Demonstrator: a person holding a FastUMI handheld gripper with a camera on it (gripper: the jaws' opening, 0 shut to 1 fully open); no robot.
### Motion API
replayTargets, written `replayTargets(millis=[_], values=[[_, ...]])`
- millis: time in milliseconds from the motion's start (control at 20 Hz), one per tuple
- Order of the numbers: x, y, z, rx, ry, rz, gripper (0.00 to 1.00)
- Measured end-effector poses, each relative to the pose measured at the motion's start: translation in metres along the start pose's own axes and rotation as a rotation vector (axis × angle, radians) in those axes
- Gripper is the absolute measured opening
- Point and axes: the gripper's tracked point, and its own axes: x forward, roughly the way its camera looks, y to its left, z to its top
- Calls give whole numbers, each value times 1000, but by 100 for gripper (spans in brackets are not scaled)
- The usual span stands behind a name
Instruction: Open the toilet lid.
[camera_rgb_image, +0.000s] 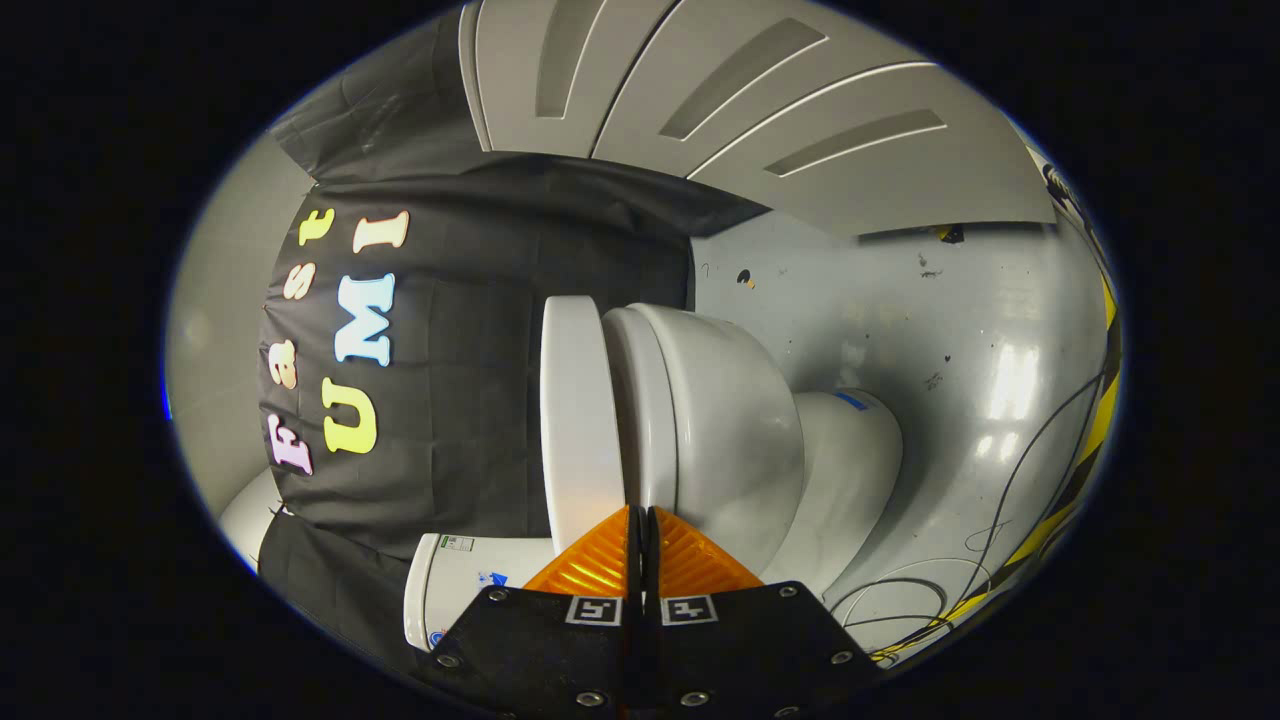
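With the camera rolled onto its side, the gripper view presents the toilet (730, 420) turned sideways, its base toward the grey floor (930, 330) and its top toward the black cloth wall (470, 400).

Gripper (641, 515): the two fingers are pressed together, tip against tip, with only a thin dark seam between them. Nothing is clamped between them. The joined tips sit at the seam between the toilet lid (578, 420) and the seat rim (640, 400); whether they actually touch the porcelain or plastic cannot be told from this angle.

Toilet lid: a flat white slab seen edge-on, just ahead of the fingertips. Its long axis runs away from the fingers, in line with their direction. Its broad outer face is turned toward the cloth wall; its inner face is turned toward the seat rim and bowl. Lid and rim lie close together near the fingertips and appear to part slightly at the far end.

Surroundings: the tank (470, 590) lies beside the fingers on the cloth-wall side. Loose cables (1000, 520) and a yellow-and-black striped strip (1085, 470) run across the floor beyond the pedestal.
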Motion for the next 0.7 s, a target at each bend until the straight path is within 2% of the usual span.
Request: replayTargets(millis=[400, 700], values=[[0, 5, 2, -70, -9, -13, 0], [-5, 12, 3, -96, -12, -59, 0]])
